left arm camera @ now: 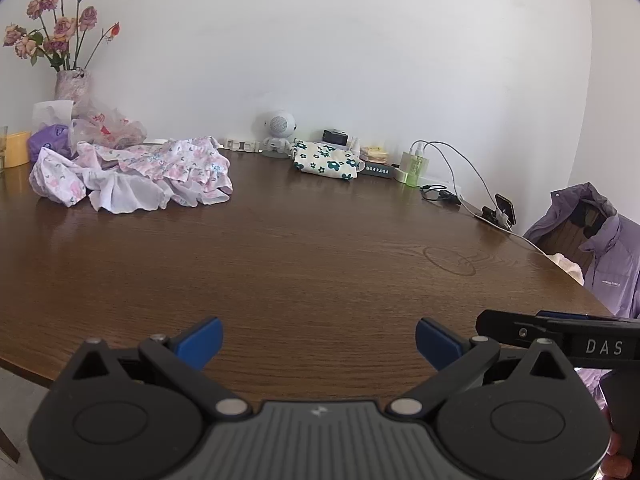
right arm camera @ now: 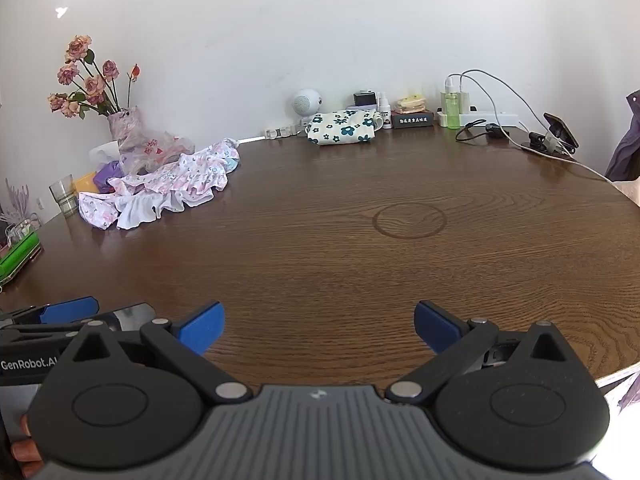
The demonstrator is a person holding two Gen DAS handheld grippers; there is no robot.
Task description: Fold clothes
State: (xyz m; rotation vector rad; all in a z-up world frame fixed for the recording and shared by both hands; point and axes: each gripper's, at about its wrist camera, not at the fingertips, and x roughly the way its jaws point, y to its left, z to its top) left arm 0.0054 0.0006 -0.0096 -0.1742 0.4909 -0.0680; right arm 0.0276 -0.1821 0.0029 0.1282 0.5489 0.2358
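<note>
The wide wooden table (right arm camera: 320,248) lies bare between the grippers and the wall. The crumpled pink floral garment (right arm camera: 176,184) at its far left is not yet folded, while the green-flowered piece (right arm camera: 342,127) by the wall looks already folded. Left gripper (left arm camera: 319,345) and right gripper (right arm camera: 319,327) hover near the front edge, side by side, jaws spread and empty.

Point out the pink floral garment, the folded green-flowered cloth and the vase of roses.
pink floral garment (left arm camera: 160,168): left wrist view, on its ruffled middle.
folded green-flowered cloth (right arm camera: 342,127): right wrist view, on its top face.
vase of roses (right arm camera: 122,125): right wrist view, on the vase body.
</note>
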